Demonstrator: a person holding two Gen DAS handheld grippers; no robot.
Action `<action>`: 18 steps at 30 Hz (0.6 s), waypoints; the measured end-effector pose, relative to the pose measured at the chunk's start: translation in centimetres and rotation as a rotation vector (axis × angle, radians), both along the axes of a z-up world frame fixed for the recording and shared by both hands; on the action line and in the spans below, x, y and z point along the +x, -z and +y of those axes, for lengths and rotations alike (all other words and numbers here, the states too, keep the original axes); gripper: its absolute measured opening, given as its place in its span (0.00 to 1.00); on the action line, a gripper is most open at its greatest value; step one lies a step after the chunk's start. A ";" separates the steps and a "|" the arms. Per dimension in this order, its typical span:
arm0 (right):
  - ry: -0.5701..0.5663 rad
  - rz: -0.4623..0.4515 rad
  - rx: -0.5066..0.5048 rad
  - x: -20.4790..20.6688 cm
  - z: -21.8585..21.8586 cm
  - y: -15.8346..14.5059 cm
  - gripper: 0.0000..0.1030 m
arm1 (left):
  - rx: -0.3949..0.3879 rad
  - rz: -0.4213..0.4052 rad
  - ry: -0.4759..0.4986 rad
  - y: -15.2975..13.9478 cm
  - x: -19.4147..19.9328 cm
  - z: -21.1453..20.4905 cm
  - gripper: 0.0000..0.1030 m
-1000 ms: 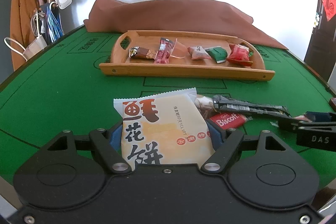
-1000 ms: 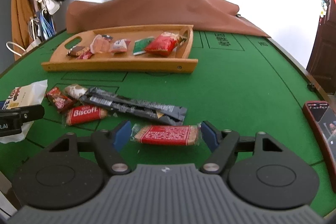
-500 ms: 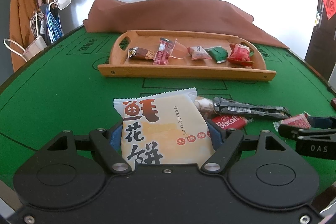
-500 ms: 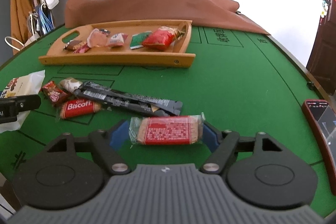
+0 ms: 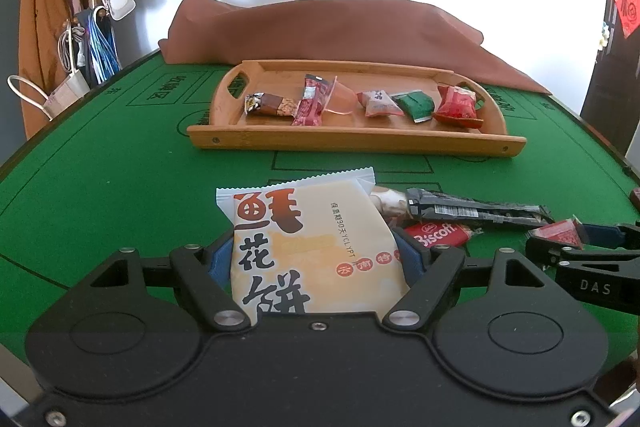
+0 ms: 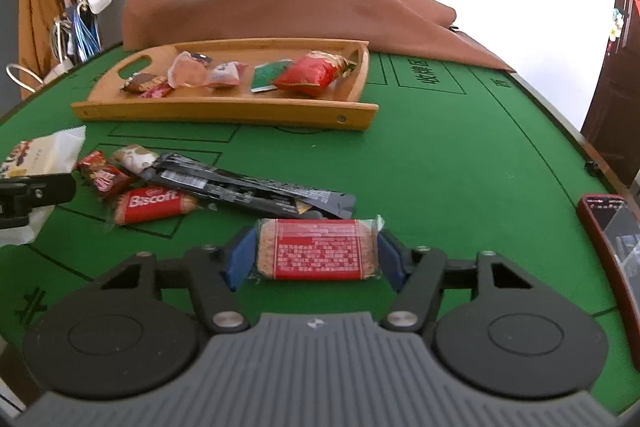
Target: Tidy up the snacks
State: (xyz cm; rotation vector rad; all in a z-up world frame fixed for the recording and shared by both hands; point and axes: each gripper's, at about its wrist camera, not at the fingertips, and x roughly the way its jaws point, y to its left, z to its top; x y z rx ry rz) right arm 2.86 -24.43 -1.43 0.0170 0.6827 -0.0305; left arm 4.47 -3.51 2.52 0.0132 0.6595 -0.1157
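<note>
Right tongs [image 6: 316, 253]: clenched on red rectangular wrapped biscuit bar [image 6: 317, 249], now raised clear of green felt worktop [image 6: 460, 167]; a second ago the bar lay flat between parted fingers. Left tongs [image 5: 314, 259]: unchanged, grasping cream flower-cake packet [image 5: 312, 247], its lower edge hidden behind the tong body. Ahead of both: wooden tray [image 5: 352, 139] of small snacks, print illegible. Between tongs and tray: red Biscoff packet [image 6: 154, 205], black foil sachet [image 6: 248, 189].
</note>
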 end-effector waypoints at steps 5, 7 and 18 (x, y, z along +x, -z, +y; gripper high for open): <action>-0.016 -0.008 0.011 -0.1 0.1 -0.4 0.64 | -0.002 -0.004 -0.001 -0.1 0.0 0.1 0.74; -0.023 -0.016 0.011 -0.2 0.2 -0.6 0.64 | -0.006 -0.006 -0.001 -0.2 0.0 0.2 0.74; -0.057 -0.063 0.031 0.7 0.6 -2.3 0.64 | -0.006 -0.021 0.003 -1.0 0.6 0.2 0.74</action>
